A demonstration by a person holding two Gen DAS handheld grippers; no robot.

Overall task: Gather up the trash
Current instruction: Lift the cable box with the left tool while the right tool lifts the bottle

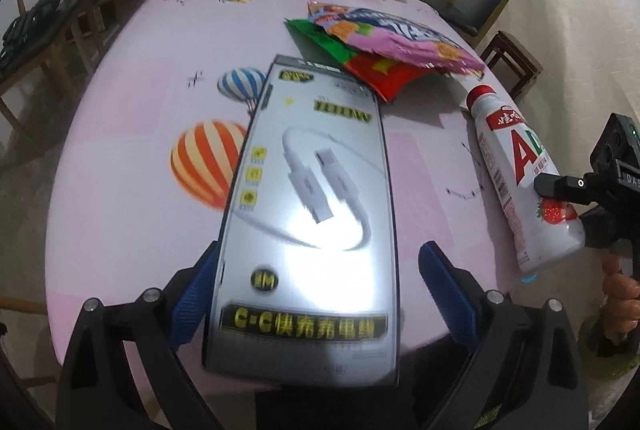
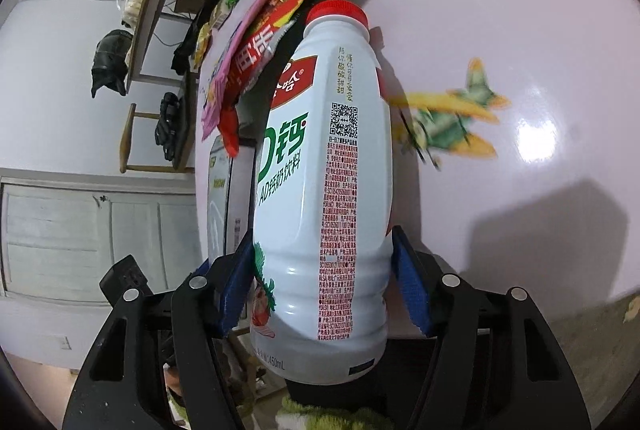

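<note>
Both pairs of tongs work the near edge of a round pink surface (image 1: 132, 165) strewn with rubbish. The right tongs (image 2: 324, 282) pinch a white drink bottle (image 2: 320, 189) around its lower body, its red cap pointing away toward the far side; the blue pads sit low on the ribbed base, so the long bottle could swing or slide out if the hold loosens while it is carried. In the left tongs (image 1: 310, 294), a flat cable box (image 1: 316, 197) lies between the blue pads: the left pad touches its edge, the right pad stands clear, so the tongs are spread and the box could slip off the surface's edge if nudged. Beyond the box, crumpled snack wrappers (image 1: 384, 45) lie piled just beside the bottle's cap, and a careless lift could drag them.
</note>
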